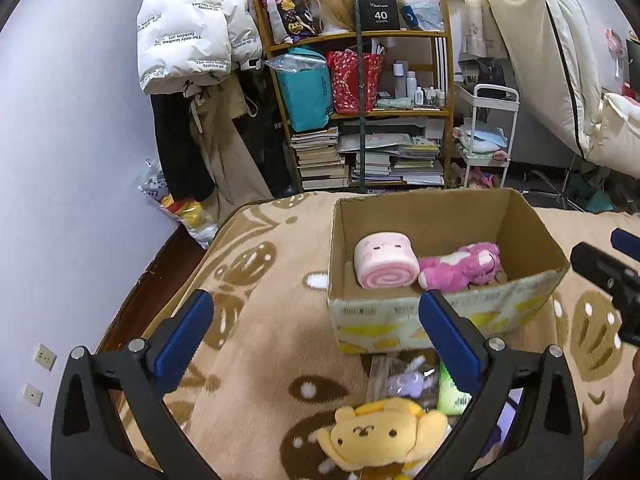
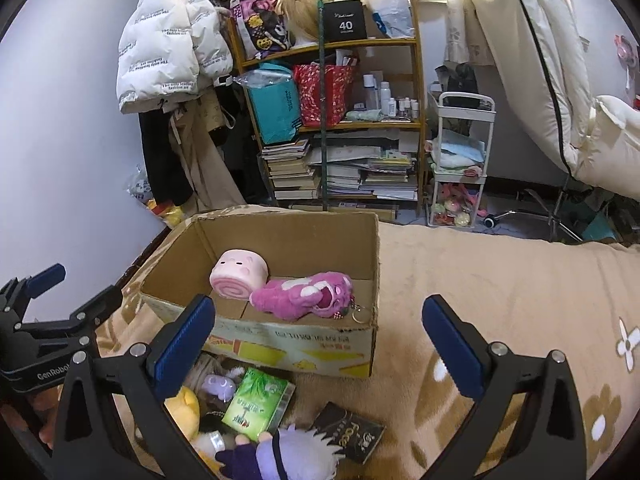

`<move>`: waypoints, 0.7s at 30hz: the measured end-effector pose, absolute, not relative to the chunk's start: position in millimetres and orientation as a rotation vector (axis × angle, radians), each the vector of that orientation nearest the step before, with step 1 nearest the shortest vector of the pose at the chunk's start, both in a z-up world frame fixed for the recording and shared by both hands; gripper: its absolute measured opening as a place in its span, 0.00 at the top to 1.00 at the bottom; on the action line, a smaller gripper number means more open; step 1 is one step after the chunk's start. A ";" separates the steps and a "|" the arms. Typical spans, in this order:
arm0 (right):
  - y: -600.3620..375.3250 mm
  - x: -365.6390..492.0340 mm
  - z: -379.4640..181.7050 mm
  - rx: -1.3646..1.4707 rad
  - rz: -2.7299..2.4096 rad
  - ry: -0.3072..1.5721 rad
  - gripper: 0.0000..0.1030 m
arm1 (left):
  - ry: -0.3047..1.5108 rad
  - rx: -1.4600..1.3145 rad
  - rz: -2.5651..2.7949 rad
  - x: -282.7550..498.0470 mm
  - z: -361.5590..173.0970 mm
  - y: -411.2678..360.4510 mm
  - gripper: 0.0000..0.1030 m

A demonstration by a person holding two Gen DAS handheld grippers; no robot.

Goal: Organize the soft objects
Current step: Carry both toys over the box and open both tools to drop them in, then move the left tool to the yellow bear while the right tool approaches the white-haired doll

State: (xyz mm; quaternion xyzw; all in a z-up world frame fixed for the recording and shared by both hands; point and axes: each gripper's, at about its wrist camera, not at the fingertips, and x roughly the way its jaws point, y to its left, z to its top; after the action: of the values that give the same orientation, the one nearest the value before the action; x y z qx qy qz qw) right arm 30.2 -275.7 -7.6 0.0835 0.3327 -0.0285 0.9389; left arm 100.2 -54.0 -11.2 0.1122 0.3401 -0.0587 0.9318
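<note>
Entry: open brown cardboard box on the beige patterned fleece blanket of the bed. We count 2 soft items inside: a pink swirl-roll plush with a face at the left, and a magenta bear plush with a keyring touching it on the right.

Still outside, at the near side of the box: a yellow bear plush, a small lilac plush, a purple-and-white doll plush, a green tissue pack and a black flat carton.

Left tool: jaws apart, empty. Right tool: jaws apart, empty.

Risks, as we judge them:
- A jaw may catch the near box wall and shift it.
- The tightly heaped items may invite a grab of 2 at once.
- The tissue pack or carton could be boxed by mistake.
- The keyring may snag.
</note>
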 end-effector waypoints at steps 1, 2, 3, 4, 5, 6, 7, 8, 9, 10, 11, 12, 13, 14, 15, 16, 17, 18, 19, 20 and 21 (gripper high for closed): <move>-275.7 27.4 -7.2 0.173 -0.063 0.678 0.00 | 0.700 0.231 -0.123 97.9 -11.0 -53.2 0.02; -276.7 22.4 -7.0 0.179 -0.069 0.679 0.00 | 0.706 0.233 -0.124 95.1 -11.2 -52.4 0.02; -277.1 19.4 -7.1 0.182 -0.071 0.683 0.00 | 0.714 0.234 -0.123 91.6 -11.7 -51.4 0.02; -278.2 15.3 -7.8 0.188 -0.075 0.690 0.00 | 0.720 0.234 -0.123 88.6 -12.0 -50.5 0.02; -278.9 13.1 -8.3 0.196 -0.078 0.697 0.00 | 0.729 0.233 -0.124 85.4 -12.5 -49.0 0.02; -279.6 11.6 -9.0 0.207 -0.077 0.703 0.00 | 0.738 0.229 -0.122 81.3 -13.4 -47.3 0.02; -281.4 9.4 -9.6 0.226 -0.075 0.711 0.00 | 0.745 0.228 -0.119 78.4 -13.7 -46.0 0.02; -283.0 7.5 -9.7 0.243 -0.076 0.715 0.00 | 0.752 0.227 -0.115 75.8 -14.1 -44.4 0.02; -284.3 5.5 -9.5 0.256 -0.081 0.716 0.00 | 0.760 0.229 -0.112 72.4 -15.0 -43.0 0.02; -285.8 3.7 -8.9 0.266 -0.087 0.715 0.00 | 0.767 0.232 -0.108 69.5 -15.7 -41.7 0.02; -287.0 1.8 -8.3 0.273 -0.094 0.714 0.00 | 0.771 0.234 -0.104 67.7 -16.1 -40.8 0.02; -286.7 -0.7 -8.6 0.275 -0.097 0.713 0.00 | 0.777 0.237 -0.097 65.5 -16.7 -39.4 0.02; -286.9 -2.7 -8.6 0.277 -0.101 0.711 0.00 | 0.783 0.237 -0.092 63.8 -17.5 -38.4 0.02; -287.0 -5.2 -8.7 0.279 -0.109 0.711 0.00 | 0.790 0.234 -0.090 61.8 -18.4 -37.2 0.02; -286.8 -5.6 -8.6 0.279 -0.111 0.712 0.00 | 0.802 0.229 -0.089 60.0 -19.5 -36.2 0.02; -286.5 -6.4 -9.2 0.280 -0.113 0.716 0.00 | 0.812 0.225 -0.088 59.5 -20.3 -35.0 0.02; -285.9 -7.3 -9.8 0.281 -0.113 0.722 0.00 | 0.821 0.220 -0.087 58.0 -21.1 -33.6 0.02; -285.3 -8.8 -10.8 0.283 -0.113 0.726 0.00 | 0.827 0.218 -0.087 57.0 -21.9 -32.4 0.02; -284.5 -9.7 -11.5 0.284 -0.113 0.730 0.00 | 0.832 0.219 -0.085 56.4 -22.4 -31.9 0.02; -283.4 -10.4 -12.2 0.282 -0.113 0.734 0.00 | 0.836 0.222 -0.081 55.0 -23.2 -31.5 0.02; -282.8 -10.8 -12.9 0.281 -0.112 0.738 0.00 | 0.838 0.224 -0.080 54.8 -23.9 -31.6 0.02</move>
State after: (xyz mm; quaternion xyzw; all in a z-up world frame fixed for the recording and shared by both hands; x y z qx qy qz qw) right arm -10.8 -282.8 -12.9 0.1368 0.3593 -0.0547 0.9215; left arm 54.8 -31.6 -23.9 0.1084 0.4060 -0.0386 0.9066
